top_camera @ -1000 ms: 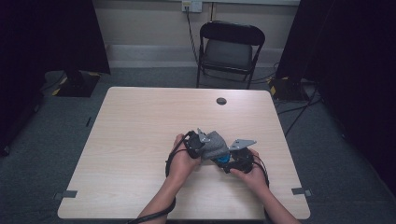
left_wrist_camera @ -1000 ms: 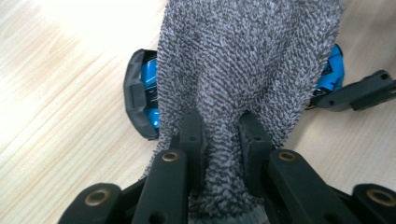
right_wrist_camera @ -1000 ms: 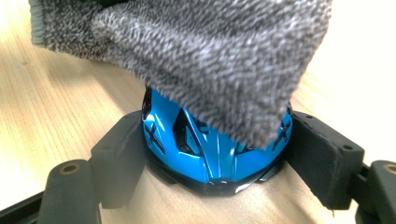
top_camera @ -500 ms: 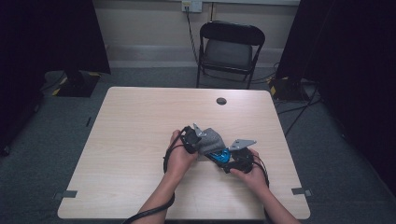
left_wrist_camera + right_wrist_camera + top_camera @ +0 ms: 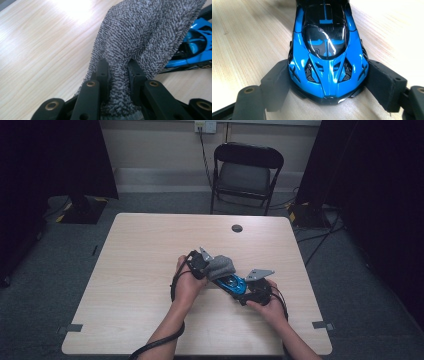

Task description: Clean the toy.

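Observation:
A blue toy sports car rests on the light wooden table, just right of the middle. My right gripper is shut on it. In the right gripper view its pads press both flanks of the blue car, which points toward the camera. My left gripper is shut on a grey fuzzy cloth. The cloth lies over the car's far end. In the left gripper view the jaws pinch a fold of the grey cloth, with the car behind it at the right.
A small round black object lies near the table's far edge. A black folding chair stands behind the table. Cables trail from both grippers over the near edge. Bare tabletop spreads to the left.
My left gripper has moved slightly left and away with the cloth in it, dragging the cloth over the car. The right gripper and the car have stayed put.

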Motion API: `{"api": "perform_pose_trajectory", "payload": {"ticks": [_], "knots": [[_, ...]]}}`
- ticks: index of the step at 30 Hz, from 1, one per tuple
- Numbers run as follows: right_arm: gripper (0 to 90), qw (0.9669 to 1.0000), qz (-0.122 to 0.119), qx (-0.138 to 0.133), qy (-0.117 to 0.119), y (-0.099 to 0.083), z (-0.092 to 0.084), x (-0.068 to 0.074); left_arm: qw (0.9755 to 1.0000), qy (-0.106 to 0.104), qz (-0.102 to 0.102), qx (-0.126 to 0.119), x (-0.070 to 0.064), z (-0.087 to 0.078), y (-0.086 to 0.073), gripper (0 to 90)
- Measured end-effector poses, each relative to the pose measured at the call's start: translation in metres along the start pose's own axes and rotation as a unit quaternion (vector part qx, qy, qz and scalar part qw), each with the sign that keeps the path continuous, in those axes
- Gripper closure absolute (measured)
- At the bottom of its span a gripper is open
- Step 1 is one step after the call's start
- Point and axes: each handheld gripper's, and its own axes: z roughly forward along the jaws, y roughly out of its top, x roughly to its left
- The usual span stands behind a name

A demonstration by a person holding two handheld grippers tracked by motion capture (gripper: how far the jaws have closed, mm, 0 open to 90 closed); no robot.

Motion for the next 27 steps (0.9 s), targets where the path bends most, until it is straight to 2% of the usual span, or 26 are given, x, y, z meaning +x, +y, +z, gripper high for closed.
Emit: {"api": "perform_pose_trajectory", "payload": {"ticks": [10,17,19,21,27], "knots": [[23.2,1.0,0.0,0.0,0.0,0.0,0.0,0.0,0.9997,0.02,0.003,0.013,0.009,0.001,-0.005,75.5],[23.2,1.0,0.0,0.0,0.0,0.0,0.0,0.0,0.9993,0.028,-0.013,0.021,0.02,0.003,-0.015,75.5],[23.2,1.0,0.0,0.0,0.0,0.0,0.0,0.0,0.9995,0.015,-0.025,0.015,0.024,0.002,-0.021,75.5],[23.2,1.0,0.0,0.0,0.0,0.0,0.0,0.0,0.9991,0.021,-0.026,0.025,0.027,0.003,-0.025,75.4],[23.2,1.0,0.0,0.0,0.0,0.0,0.0,0.0,0.9989,0.024,-0.031,0.025,0.03,0.003,-0.032,75.4]]}}
